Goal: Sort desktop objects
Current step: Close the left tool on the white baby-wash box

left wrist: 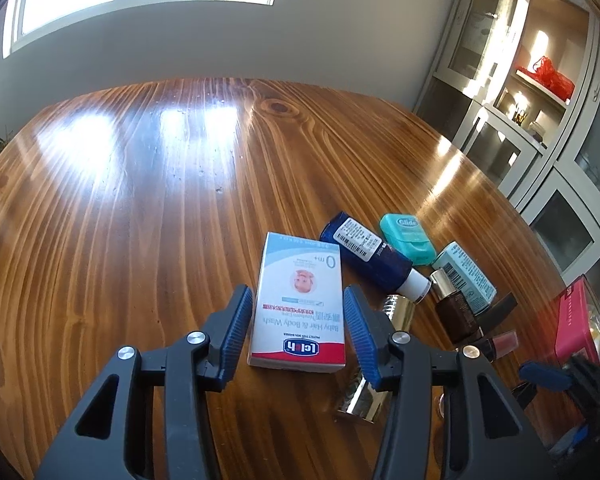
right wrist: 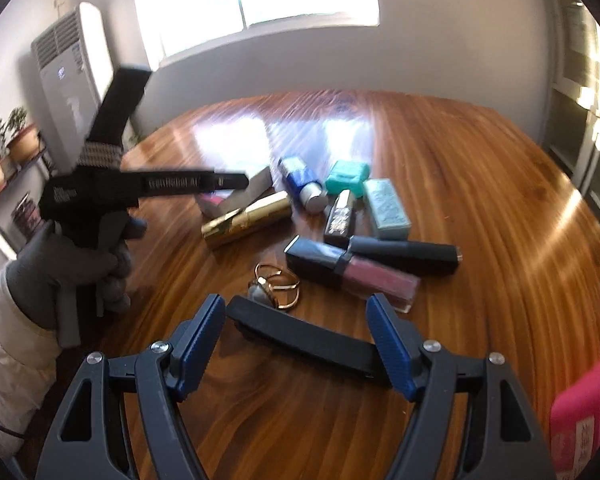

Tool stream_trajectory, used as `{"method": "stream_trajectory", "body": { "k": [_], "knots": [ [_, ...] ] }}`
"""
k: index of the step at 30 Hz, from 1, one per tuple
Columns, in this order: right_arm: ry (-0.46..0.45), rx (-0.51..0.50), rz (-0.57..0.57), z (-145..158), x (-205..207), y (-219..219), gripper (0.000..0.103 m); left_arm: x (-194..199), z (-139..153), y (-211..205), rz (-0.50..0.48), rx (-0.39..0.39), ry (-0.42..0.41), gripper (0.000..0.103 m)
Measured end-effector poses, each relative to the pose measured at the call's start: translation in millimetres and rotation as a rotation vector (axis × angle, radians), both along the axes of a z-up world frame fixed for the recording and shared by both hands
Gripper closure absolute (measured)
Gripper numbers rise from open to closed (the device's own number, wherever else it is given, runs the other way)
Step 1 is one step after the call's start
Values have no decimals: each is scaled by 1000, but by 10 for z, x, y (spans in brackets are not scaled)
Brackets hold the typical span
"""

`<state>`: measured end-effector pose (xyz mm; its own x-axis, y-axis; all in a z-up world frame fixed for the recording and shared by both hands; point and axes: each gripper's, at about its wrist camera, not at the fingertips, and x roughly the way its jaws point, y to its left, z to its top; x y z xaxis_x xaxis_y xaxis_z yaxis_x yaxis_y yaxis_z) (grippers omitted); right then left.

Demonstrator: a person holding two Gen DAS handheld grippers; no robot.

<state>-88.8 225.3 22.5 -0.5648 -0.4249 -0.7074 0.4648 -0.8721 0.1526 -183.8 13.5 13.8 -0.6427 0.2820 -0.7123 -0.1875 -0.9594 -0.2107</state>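
The shiny brown wooden bench (right wrist: 480, 184) has small things on it: a white box (left wrist: 298, 304), a blue bottle (left wrist: 370, 254), a gold tube (right wrist: 248, 218) and rings (right wrist: 278, 286).

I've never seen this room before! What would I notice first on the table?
Probably the white baby wash box, lying flat between the left gripper's blue pads, with a shiny gold tube next to it. Beyond them lies a jumble of small cosmetics, like the teal floss case and the pink lip gloss, on the glossy wooden table.
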Motion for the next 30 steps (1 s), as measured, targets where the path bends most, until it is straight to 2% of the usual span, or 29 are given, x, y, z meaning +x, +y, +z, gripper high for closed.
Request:
{"method": "stream_trajectory", "body": {
  "k": [4, 8, 11, 13, 15, 22, 30],
  "knots": [
    [-81, -27, 74, -65, 87, -14, 26, -25, 15, 31, 2, -17, 3, 52],
    [-93, -17, 100, -66, 231, -70, 28, -29, 8, 49, 3, -11, 1, 52],
    [-91, 15, 39, -66, 200, -73, 43, -50, -6, 42, 6, 5, -5, 51],
    [-83, 33, -4, -77, 151, -50, 53, -60, -19, 43, 9, 4, -5, 46],
    [-72, 57, -29, -86, 127, -47, 59, -66, -28, 31, 13, 10, -6, 43],
    [-37, 104, -41, -103, 226, -132, 64, -67, -28, 19, 15, 6, -10, 43],
    [-39, 95, -52, -115, 207, -129, 66, -63, -43, 111, -13, 6, -21, 43]
  ]
}}
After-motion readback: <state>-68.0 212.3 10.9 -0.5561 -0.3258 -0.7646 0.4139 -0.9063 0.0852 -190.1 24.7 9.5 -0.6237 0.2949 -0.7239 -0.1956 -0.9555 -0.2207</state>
